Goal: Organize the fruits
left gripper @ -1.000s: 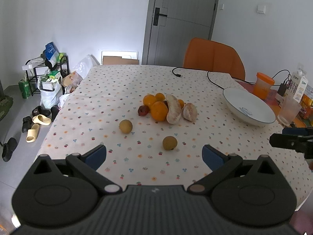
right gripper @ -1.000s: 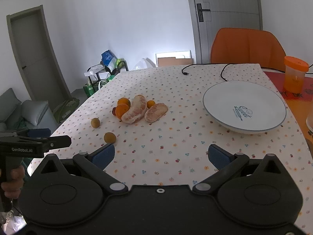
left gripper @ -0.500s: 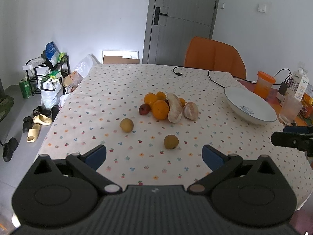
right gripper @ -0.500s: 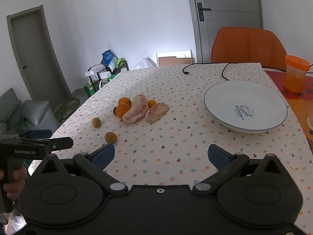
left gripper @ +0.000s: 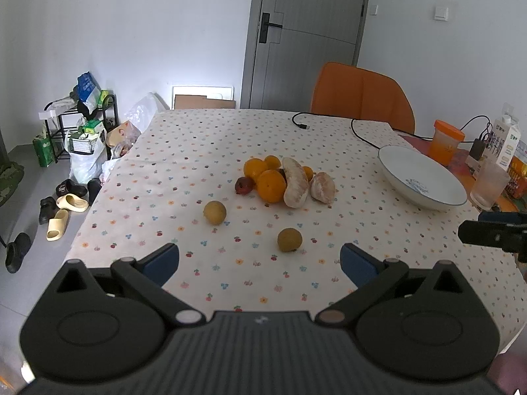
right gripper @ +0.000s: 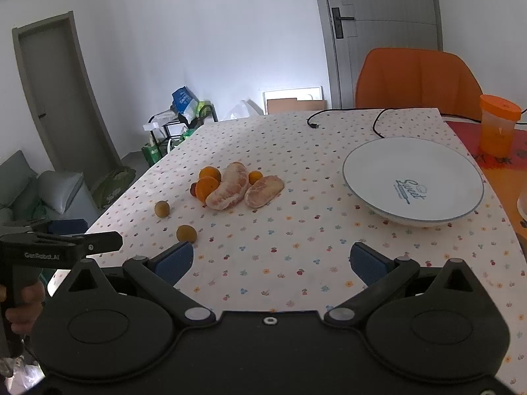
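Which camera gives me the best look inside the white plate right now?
The right wrist view: the white plate is seen from above, empty, with its whole rim and the printed "Sweet" visible. The left wrist view shows it side-on at the right, its interior foreshortened.

I've pulled both tongs, left and right, back a touch, so the fruit pile and the plate sit slightly farther off on the counter
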The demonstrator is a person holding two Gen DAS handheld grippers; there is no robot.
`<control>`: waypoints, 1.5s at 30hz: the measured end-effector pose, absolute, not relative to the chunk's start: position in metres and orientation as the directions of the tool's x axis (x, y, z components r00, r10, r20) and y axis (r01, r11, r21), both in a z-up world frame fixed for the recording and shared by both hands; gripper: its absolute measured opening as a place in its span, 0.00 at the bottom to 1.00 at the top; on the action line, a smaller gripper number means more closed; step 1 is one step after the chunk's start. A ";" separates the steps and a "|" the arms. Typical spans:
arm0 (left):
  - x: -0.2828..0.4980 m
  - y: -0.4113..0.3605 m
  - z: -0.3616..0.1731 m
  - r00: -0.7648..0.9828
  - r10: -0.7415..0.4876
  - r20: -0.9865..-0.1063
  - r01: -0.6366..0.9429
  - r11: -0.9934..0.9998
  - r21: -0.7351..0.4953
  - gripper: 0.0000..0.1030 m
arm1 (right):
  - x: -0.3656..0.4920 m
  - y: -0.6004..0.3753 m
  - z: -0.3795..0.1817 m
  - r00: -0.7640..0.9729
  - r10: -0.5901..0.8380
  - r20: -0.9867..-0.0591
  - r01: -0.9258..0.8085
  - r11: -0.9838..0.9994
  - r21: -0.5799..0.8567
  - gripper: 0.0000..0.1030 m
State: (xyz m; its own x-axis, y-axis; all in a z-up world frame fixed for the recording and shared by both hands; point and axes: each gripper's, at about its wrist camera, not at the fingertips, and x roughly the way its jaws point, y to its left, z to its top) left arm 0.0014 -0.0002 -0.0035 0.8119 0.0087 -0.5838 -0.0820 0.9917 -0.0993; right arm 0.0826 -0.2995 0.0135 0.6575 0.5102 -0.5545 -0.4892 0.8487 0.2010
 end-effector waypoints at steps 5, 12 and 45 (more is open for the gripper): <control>0.003 -0.001 -0.004 0.815 0.007 -0.580 -0.077 0.992 -0.096 1.00 | 0.085 -0.300 0.013 0.658 0.518 -0.546 -0.493 0.845 0.207 1.00; 0.013 0.001 -0.008 0.835 0.008 -0.550 -0.090 0.988 -0.122 1.00 | 0.095 -0.298 0.011 0.657 0.539 -0.526 -0.506 0.833 0.222 1.00; 0.073 -0.015 -0.059 0.806 -0.089 -0.585 -0.041 0.978 -0.206 0.43 | 0.140 -0.279 -0.037 0.587 0.618 -0.523 -0.559 0.777 0.289 0.67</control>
State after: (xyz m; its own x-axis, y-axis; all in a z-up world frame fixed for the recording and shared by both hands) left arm 0.0733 -0.0150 -0.0592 0.8058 -0.0894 -0.5853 -0.0412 0.9777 -0.2060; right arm 0.1399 -0.2790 -0.0365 0.5872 0.6176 -0.5233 -0.5594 0.7768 0.2892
